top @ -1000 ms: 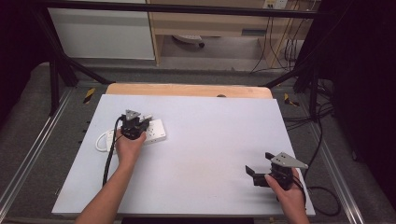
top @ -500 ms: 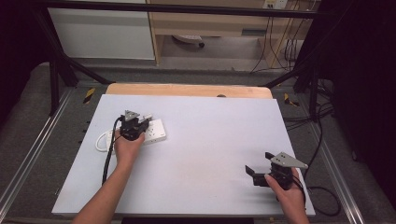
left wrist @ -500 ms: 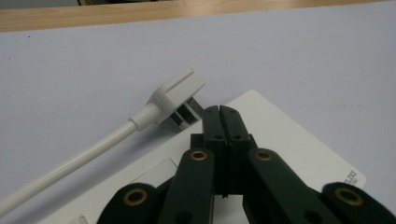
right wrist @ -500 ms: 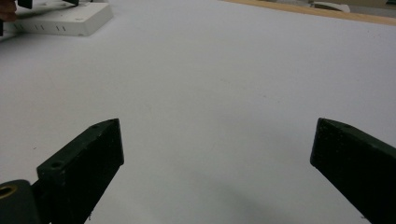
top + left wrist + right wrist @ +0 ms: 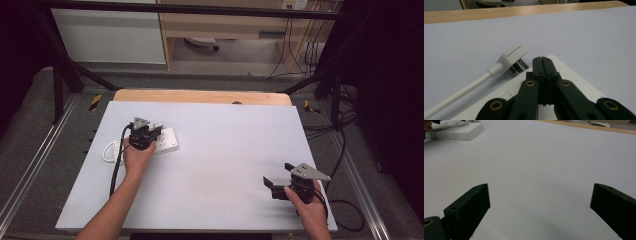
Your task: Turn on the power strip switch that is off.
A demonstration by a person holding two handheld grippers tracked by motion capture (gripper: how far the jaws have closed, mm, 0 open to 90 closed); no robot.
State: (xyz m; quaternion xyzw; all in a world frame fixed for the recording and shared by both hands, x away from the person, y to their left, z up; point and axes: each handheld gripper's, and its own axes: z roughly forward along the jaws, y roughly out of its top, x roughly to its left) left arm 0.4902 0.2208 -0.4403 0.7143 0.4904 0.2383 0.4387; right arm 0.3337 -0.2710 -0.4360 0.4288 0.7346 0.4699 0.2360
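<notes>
A white power strip (image 5: 168, 140) lies on the left part of the white table (image 5: 230, 130). My left gripper (image 5: 146, 131) is over the strip, its jaws pressed together with nothing between them. In the left gripper view the shut tips (image 5: 541, 60) hover above the strip's top face (image 5: 574, 77). A white plug (image 5: 512, 59) on a thick white cord (image 5: 461, 93) lies flat on the table just past the strip's end, prongs toward the strip. My right gripper (image 5: 278, 176) rests at the front right, jaws wide apart over bare table (image 5: 540, 195).
The cord loops off the strip's left end (image 5: 107, 150). A wooden board edge (image 5: 200, 96) runs along the table's far side. Metal frame rails (image 5: 30, 165) flank the table. The strip (image 5: 456, 131) sits far off in the right gripper view.
</notes>
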